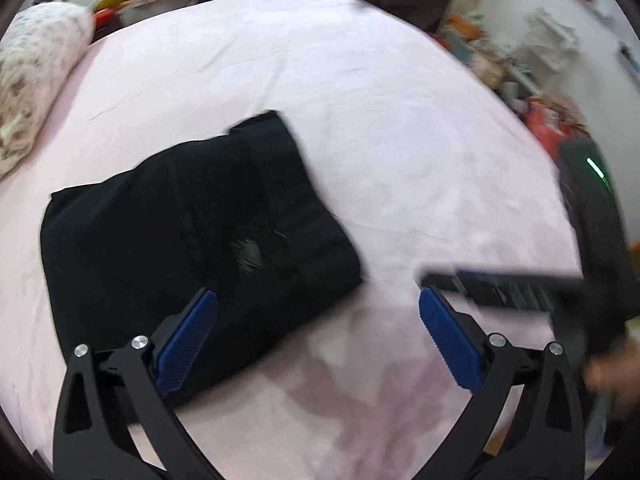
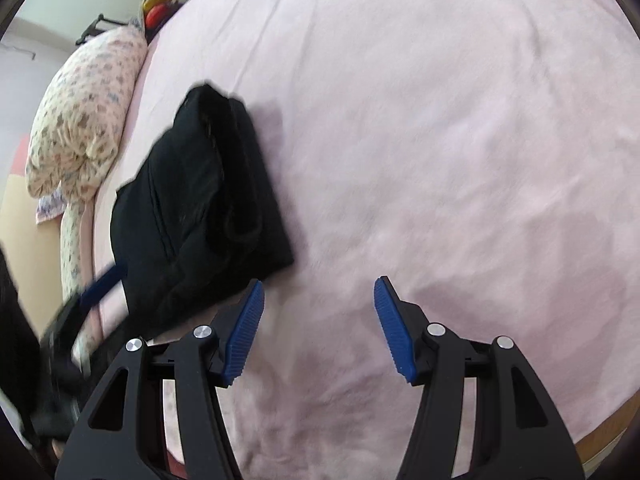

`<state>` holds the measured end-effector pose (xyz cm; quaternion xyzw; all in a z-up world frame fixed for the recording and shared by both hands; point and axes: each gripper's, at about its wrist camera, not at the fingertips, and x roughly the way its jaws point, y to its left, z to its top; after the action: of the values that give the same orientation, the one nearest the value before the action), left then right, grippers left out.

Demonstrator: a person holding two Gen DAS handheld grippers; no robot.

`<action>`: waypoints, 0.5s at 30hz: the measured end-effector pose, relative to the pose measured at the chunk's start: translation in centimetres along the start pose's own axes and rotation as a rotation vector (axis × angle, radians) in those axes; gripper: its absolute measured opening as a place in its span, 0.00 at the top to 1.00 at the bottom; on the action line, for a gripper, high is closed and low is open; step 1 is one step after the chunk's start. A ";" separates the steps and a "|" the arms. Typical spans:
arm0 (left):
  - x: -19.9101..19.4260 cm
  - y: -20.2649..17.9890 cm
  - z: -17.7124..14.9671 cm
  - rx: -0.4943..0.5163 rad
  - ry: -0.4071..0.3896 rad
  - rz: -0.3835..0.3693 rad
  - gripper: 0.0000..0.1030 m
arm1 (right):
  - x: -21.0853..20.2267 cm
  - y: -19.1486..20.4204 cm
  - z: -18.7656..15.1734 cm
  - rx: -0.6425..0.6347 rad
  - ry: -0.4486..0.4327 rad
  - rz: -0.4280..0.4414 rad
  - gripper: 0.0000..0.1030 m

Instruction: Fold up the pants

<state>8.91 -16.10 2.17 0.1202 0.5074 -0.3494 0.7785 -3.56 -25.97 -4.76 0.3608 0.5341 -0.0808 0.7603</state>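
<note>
the left gripper (image 1: 318, 328) is seen nearest in its own view, its blue pads (image 1: 186, 342) spread wide with nothing between them; one finger overlaps the near edge of the pants (image 1: 192, 232) but no cloth is pinched. the right gripper (image 2: 319, 328) is likewise released, jaws partly apart over bare sheet, nothing grasped. both are judged to be held clear so that the fold is left undisturbed.

the pants, black, are found as a compact folded bundle lying flat on the bed (image 1: 400, 120), toward its left side and near the pillow end, well apart from the far edge. layers are stacked one upon another, which suggests the folding is complete or close to it.

the bed is covered by a pale pink sheet, lightly creased. a floral pillow (image 2: 88, 120) is set along its left edge, just beside the bundle. beyond the far edge, cluttered shelving and dark furniture are noted, blurred; details cannot be told.
</note>
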 end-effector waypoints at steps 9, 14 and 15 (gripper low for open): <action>-3.6 10.3 -4.0 -0.386 -0.044 -0.020 0.02 | 0.0 9.2 2.8 -0.280 -0.105 0.112 0.47; -2.9 16.0 -5.1 -0.617 -0.076 -0.084 0.02 | 4.2 15.3 1.9 -0.467 -0.042 0.115 0.47; -2.8 17.0 -5.1 -0.648 -0.076 -0.093 0.02 | 5.0 16.2 1.8 -0.493 -0.032 0.100 0.47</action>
<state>15.98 0.20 -0.59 -0.1701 0.5679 -0.2090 0.7777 8.15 -14.01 -1.34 0.1892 0.5070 0.0836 0.8368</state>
